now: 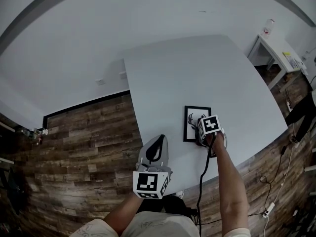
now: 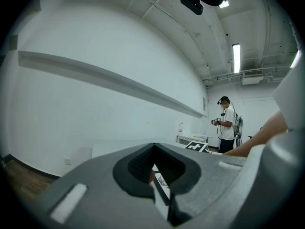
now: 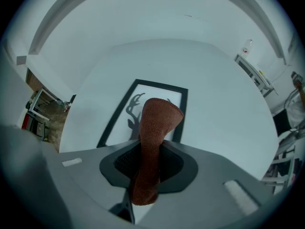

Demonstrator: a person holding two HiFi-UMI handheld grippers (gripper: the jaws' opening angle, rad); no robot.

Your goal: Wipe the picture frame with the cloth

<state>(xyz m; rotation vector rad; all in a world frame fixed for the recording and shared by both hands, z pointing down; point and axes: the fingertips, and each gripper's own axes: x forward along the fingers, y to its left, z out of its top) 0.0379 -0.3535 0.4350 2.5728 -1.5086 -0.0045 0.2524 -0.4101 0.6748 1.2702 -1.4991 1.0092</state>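
Note:
A black picture frame (image 1: 193, 118) with a deer silhouette lies flat on the white table (image 1: 197, 73), near its front edge. My right gripper (image 1: 205, 132) hovers over the frame's near right part, shut on a rust-brown cloth (image 3: 153, 137). In the right gripper view the cloth sticks up out of the jaws and covers the middle of the frame (image 3: 125, 109). My left gripper (image 1: 157, 142) is at the table's front left edge, left of the frame, jaws together with nothing in them. A sliver of the frame (image 2: 162, 182) shows through the left gripper (image 2: 159, 173).
A small white side table (image 1: 276, 51) with a bottle (image 1: 268, 26) stands at the back right. Wooden floor (image 1: 89, 142) surrounds the table, with cables (image 1: 269, 201) at the right. Another person (image 2: 228, 125) with grippers stands far off in the left gripper view.

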